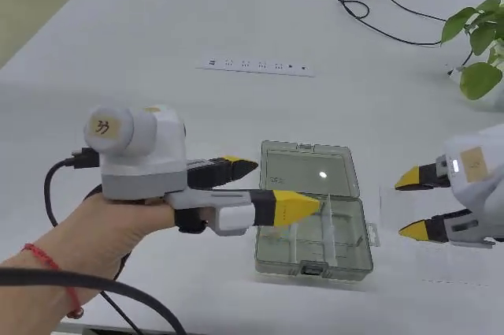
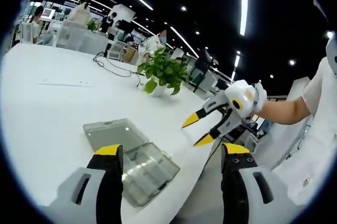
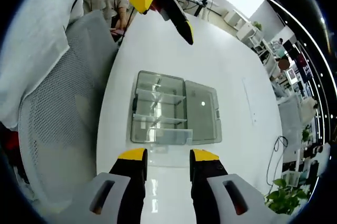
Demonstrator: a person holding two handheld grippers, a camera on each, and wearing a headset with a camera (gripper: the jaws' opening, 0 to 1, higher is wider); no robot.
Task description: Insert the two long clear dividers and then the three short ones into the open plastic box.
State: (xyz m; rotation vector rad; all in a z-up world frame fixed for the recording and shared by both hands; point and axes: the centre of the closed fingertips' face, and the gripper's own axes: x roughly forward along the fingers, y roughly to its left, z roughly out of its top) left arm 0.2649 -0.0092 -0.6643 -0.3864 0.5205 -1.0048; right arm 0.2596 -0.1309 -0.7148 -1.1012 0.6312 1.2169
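Box (image 1: 315, 266) on table (image 1: 157, 51) between left tool (image 1: 287, 186), right tool (image 1: 398, 208) — power strip (image 1: 256, 65) behind.

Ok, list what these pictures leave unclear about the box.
Head view: the yellow-tipped left gripper covers part of the open clear plastic box.
Right gripper view: the clear dividers blend into the box; their count is uncertain.
Left gripper view: its own jaw hides the box's near corner.
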